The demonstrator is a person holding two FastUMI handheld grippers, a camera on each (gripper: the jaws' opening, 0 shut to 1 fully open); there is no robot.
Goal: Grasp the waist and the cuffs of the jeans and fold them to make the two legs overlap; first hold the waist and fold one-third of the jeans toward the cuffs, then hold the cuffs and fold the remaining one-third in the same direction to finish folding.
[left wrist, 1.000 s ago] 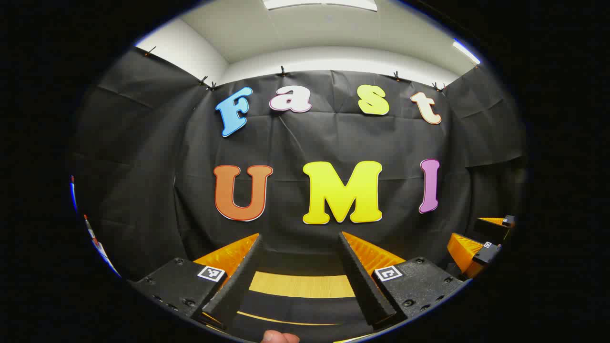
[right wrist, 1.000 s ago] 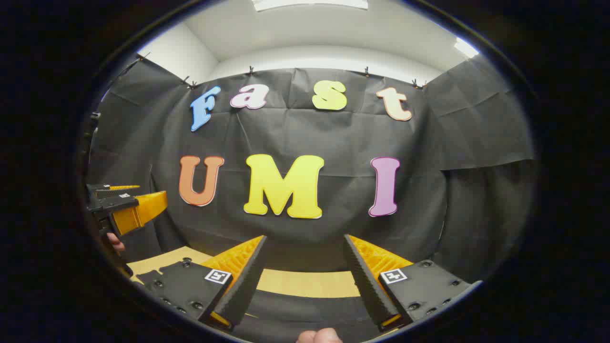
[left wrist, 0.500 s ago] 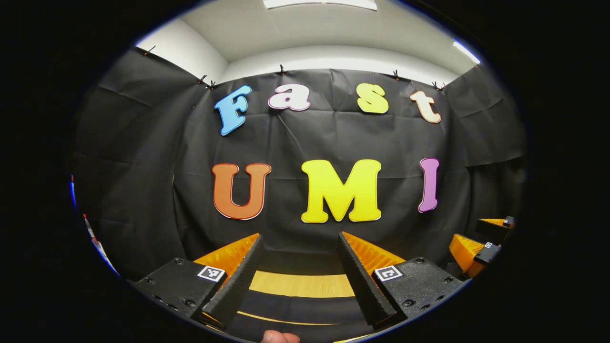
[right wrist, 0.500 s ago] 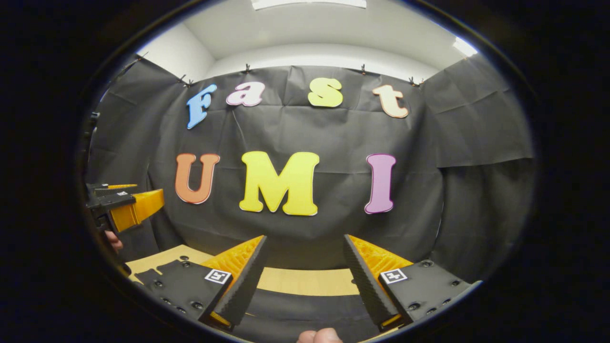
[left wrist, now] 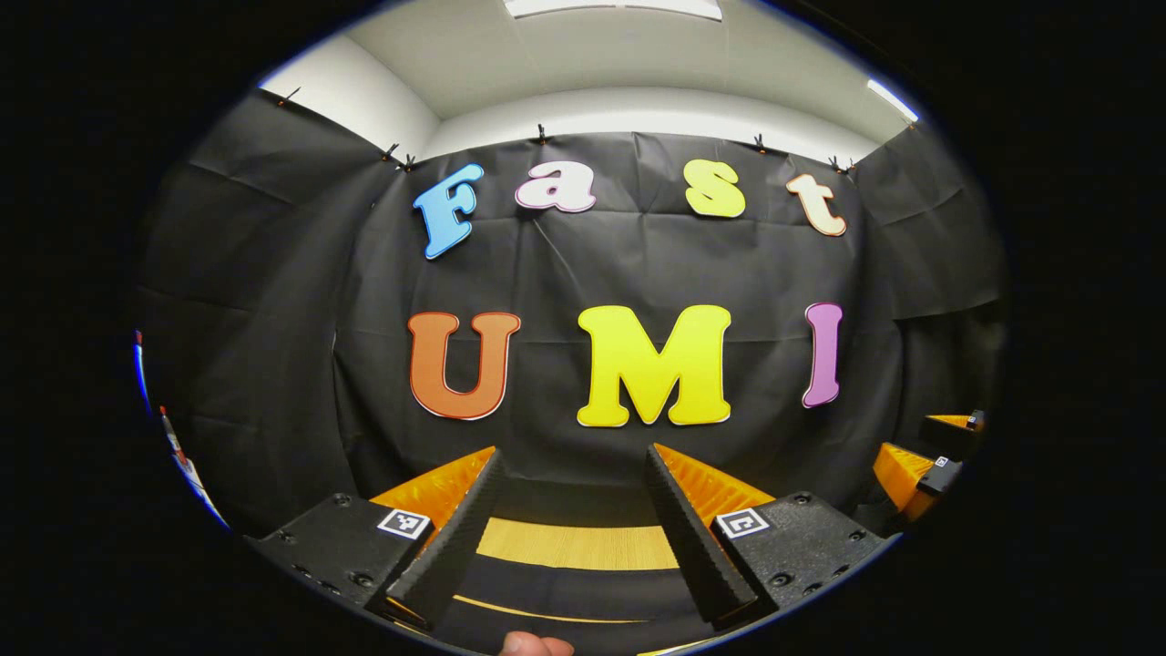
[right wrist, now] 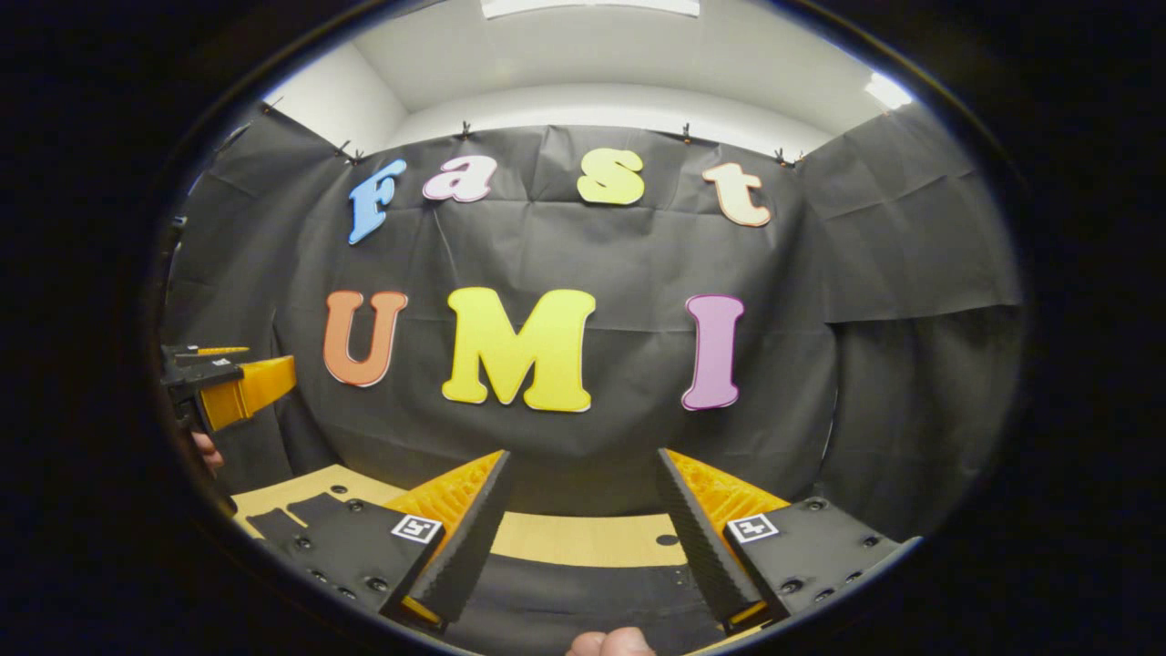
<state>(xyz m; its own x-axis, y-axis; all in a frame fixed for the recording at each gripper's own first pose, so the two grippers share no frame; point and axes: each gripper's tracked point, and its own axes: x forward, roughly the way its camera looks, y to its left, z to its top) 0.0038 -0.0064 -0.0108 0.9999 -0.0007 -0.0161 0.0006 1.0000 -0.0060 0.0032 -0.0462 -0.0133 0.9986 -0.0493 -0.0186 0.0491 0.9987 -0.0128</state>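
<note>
Low at 6 o'clock in both views, a dark fabric [left wrist: 565,588] [right wrist: 574,592] lies on the wooden table [left wrist: 574,545] [right wrist: 583,539]; whether it is the jeans cannot be told. The left gripper [left wrist: 572,451] hangs above it with its fingers wide apart and nothing between them. The right gripper [right wrist: 582,453] is likewise spread and empty. In the right gripper view the left gripper [right wrist: 246,387] appears at 9 o'clock, a hand [right wrist: 205,451] just beneath it. In the left gripper view the right gripper [left wrist: 911,465] sits at 4 o'clock.
</note>
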